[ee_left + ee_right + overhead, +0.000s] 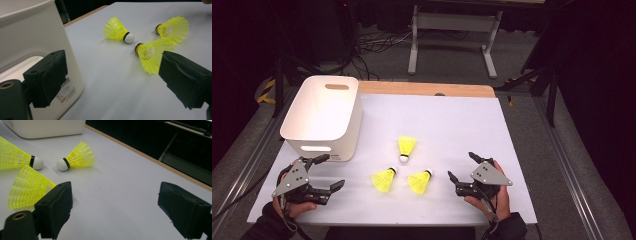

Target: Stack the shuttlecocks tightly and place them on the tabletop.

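Three shuttlecocks lie mid-desk: one (406,148) at 12 o'clock, one (384,179) at 8, one (420,182) at 4. Both grippers, left (330,171) and right (462,167), gape empty. Best close on a shuttlecock's cork, sparing the skirt, then carry it to the bin (323,116) at 10.

Three yellow plastic shuttlecocks with white cork heads are laid on their sides, close together but apart. The far shuttlecock (406,148) is pointed head-first toward the person; the left shuttlecock (385,179) and right shuttlecock (420,181) are angled heads up-right.
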Available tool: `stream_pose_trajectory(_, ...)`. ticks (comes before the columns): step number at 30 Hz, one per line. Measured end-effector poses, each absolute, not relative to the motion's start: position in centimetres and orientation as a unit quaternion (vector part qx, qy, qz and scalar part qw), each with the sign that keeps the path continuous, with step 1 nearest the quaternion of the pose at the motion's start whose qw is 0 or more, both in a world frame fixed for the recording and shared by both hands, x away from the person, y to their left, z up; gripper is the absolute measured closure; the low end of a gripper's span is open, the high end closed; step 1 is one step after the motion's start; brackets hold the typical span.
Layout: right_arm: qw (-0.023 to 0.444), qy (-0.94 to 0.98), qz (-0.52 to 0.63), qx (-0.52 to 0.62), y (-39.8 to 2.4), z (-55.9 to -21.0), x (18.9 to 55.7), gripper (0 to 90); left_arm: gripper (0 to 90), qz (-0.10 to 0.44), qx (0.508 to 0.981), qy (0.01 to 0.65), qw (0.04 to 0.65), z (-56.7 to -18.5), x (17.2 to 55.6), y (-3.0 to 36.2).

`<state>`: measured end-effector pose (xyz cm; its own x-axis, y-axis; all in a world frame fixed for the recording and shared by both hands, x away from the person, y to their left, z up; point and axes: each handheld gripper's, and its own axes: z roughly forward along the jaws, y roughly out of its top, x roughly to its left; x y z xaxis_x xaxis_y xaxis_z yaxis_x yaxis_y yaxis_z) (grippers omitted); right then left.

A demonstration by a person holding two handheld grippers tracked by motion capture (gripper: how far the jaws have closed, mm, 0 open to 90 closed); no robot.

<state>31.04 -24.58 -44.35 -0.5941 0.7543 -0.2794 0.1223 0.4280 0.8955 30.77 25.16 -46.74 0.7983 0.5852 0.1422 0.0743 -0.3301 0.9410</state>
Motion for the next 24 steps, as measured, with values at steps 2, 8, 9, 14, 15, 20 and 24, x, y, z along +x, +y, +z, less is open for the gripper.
stream_pose_trajectory(2, 0.340, 0.769, 0.456, 0.294, -24.9, -44.6, 31.3, 13.6, 9.4, 0.234, 0.786, 0.206, 0.534, -46.8, 30.8, 25.0)
stream_pose_trajectory(8, 0.335, 0.768, 0.452, 0.306, -24.9, -44.9, 31.6, 13.9, 10.4, 0.225, 0.790, 0.201, 0.533, -47.0, 30.7, 24.9)
stream_pose_trajectory(9, 0.336, 0.770, 0.449, 0.304, -24.8, -44.9, 31.6, 13.9, 10.6, 0.225, 0.790, 0.201, 0.533, -47.0, 30.7, 24.9)
stream_pose_trajectory(14, 0.334, 0.780, 0.437, 0.299, -24.3, -45.3, 31.7, 14.3, 11.3, 0.220, 0.795, 0.196, 0.531, -46.8, 30.6, 24.5)
stream_pose_trajectory(15, 0.332, 0.782, 0.435, 0.298, -24.2, -45.3, 31.8, 14.4, 11.4, 0.217, 0.796, 0.194, 0.531, -46.9, 30.6, 24.4)
stream_pose_trajectory(20, 0.327, 0.790, 0.427, 0.295, -24.2, -45.6, 31.9, 14.7, 12.4, 0.215, 0.803, 0.191, 0.522, -46.8, 30.9, 23.7)
stream_pose_trajectory(24, 0.324, 0.789, 0.428, 0.299, -24.3, -45.6, 32.0, 15.0, 12.8, 0.212, 0.800, 0.193, 0.526, -46.4, 31.2, 23.5)
